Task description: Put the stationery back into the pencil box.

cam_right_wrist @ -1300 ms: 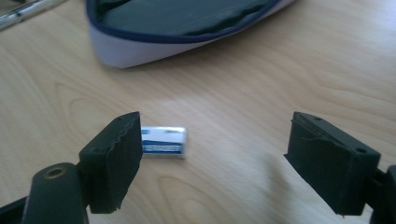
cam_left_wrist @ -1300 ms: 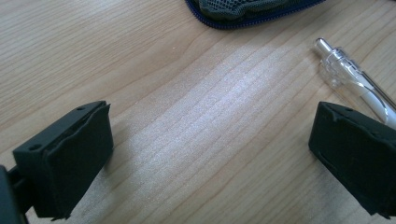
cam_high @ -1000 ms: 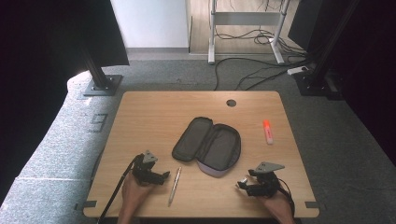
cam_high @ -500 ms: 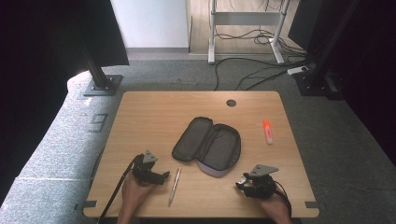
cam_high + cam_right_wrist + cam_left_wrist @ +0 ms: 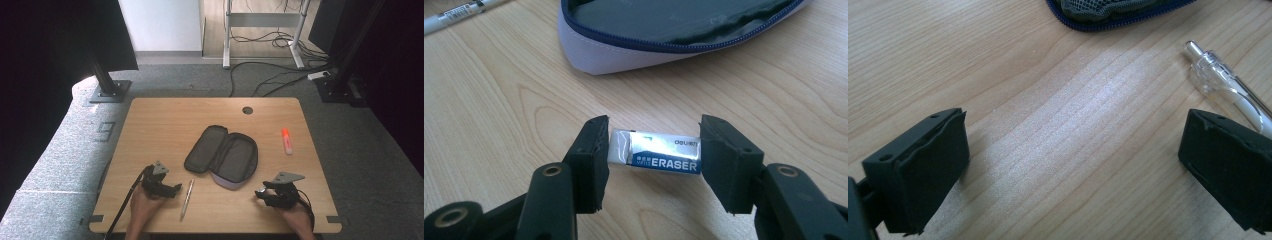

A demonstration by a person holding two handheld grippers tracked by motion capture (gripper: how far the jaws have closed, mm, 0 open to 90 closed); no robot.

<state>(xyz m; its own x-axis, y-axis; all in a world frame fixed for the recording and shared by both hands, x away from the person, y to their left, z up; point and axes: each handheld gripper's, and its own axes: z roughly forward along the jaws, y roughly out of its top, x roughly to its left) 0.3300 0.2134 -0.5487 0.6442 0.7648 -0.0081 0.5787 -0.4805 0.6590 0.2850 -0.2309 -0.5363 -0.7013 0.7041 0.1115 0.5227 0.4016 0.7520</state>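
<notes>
Eraser [image 5: 655, 154], a sleeved white block (glossy wrap), sits clamped endwise in the right claw [image 5: 653, 160].

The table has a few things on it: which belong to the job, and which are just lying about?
In the job:
eraser, clamped in the right gripper
open pencil case, probably

Lying about:
pen, beside the open left gripper
orange highlighter

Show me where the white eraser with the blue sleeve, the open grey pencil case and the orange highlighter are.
White eraser with blue sleeve [image 5: 655, 155], right gripper view, on its printed sleeve.
Open grey fabric pencil case [image 5: 222, 156], high view, on its dark inner lining.
Orange highlighter [image 5: 287, 141], high view, on the middle of its barrel.
</notes>
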